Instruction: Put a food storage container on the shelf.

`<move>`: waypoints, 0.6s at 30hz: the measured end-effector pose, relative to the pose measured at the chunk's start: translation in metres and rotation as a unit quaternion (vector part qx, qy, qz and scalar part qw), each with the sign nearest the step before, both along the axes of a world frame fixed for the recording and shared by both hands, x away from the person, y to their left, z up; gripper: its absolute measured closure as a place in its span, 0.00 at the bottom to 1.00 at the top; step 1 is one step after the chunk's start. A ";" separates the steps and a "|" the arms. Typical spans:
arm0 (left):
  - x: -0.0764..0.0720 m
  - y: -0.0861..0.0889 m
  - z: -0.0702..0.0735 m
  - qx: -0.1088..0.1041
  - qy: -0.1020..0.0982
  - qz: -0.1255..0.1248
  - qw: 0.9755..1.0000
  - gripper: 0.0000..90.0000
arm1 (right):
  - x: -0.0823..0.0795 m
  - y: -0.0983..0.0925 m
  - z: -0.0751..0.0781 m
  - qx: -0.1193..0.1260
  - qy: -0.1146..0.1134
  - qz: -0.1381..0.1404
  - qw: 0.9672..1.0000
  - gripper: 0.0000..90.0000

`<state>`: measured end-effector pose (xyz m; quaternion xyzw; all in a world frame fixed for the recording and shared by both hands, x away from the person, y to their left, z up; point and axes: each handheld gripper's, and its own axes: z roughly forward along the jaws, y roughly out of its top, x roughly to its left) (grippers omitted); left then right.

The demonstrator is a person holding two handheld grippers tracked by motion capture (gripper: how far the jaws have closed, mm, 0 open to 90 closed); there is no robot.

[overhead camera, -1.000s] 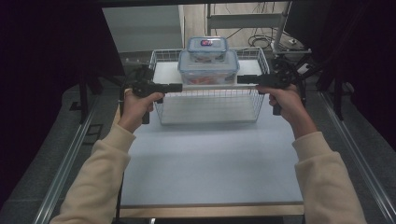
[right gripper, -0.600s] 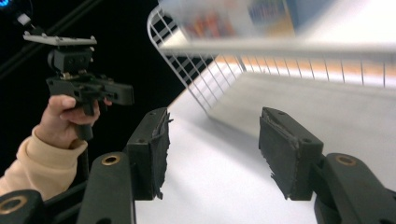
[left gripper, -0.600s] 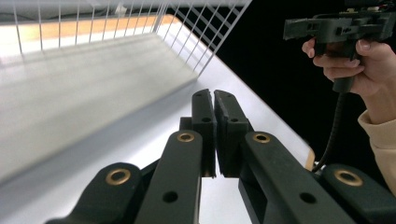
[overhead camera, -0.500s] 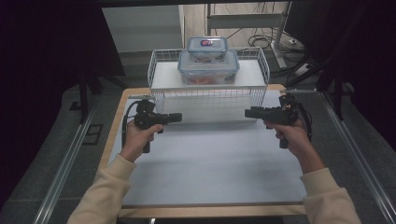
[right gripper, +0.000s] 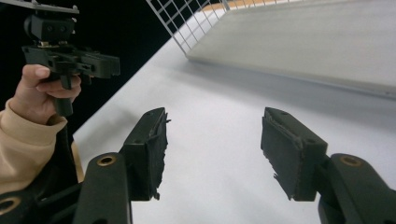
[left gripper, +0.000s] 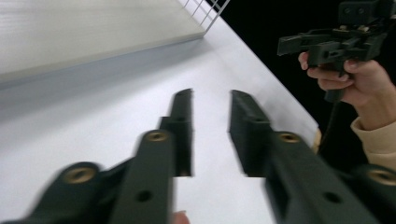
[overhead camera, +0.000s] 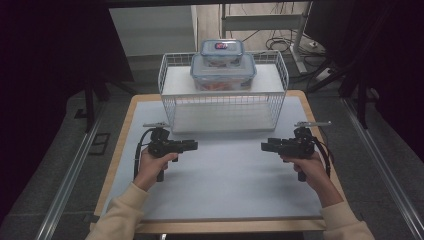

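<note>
in the left gripper view the left gripper (left gripper: 210, 133) is smeared by motion, its edges soft. the wire basket (left gripper: 205, 10) there is cut off at the top edge, as it is in the right gripper view. the contents of the lower container (overhead camera: 223, 73) show as an orange blur, too small to tell.

Counted on the table (overhead camera: 220, 195): two lidded containers (overhead camera: 223, 73) stacked inside one wire basket (overhead camera: 170, 107) at the far edge, and two hand-held grippers (overhead camera: 196, 145) nearer.

White wire basket (overhead camera: 223, 106), matt tabletop (overhead camera: 225, 175)
</note>
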<state>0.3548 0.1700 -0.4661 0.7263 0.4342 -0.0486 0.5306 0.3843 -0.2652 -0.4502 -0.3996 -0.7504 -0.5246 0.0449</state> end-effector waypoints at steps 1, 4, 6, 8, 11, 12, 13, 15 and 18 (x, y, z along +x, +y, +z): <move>-0.001 -0.001 -0.002 0.003 0.001 0.000 1.000 0.70 | 0.000 0.000 -0.002 -0.003 -0.001 0.001 1.000 0.44; -0.002 -0.002 -0.007 0.018 0.000 0.004 1.000 0.58 | -0.002 0.001 -0.009 -0.012 0.001 0.001 1.000 0.43; -0.002 -0.002 -0.008 0.014 0.003 0.006 1.000 0.52 | -0.002 0.001 -0.011 -0.014 0.004 0.002 1.000 0.43; -0.003 -0.002 -0.008 0.020 0.000 0.008 1.000 0.48 | -0.003 0.001 -0.012 -0.013 0.003 0.000 1.000 0.43; -0.004 -0.003 -0.008 0.024 -0.002 0.010 1.000 0.45 | -0.004 0.000 -0.012 -0.012 0.003 -0.003 1.000 0.43; -0.004 -0.004 -0.007 0.026 -0.003 0.011 1.000 0.45 | -0.004 0.000 -0.013 -0.012 0.003 -0.002 1.000 0.42; -0.004 -0.004 -0.008 0.028 -0.004 0.011 1.000 0.44 | -0.004 0.000 -0.013 -0.012 0.004 -0.003 1.000 0.42; -0.005 -0.005 -0.008 0.031 -0.003 0.012 0.999 0.43 | -0.004 -0.001 -0.012 -0.010 0.004 -0.004 1.000 0.42; -0.004 -0.005 -0.008 0.035 -0.003 0.012 0.999 0.41 | -0.004 -0.001 -0.012 -0.011 0.001 -0.005 1.000 0.41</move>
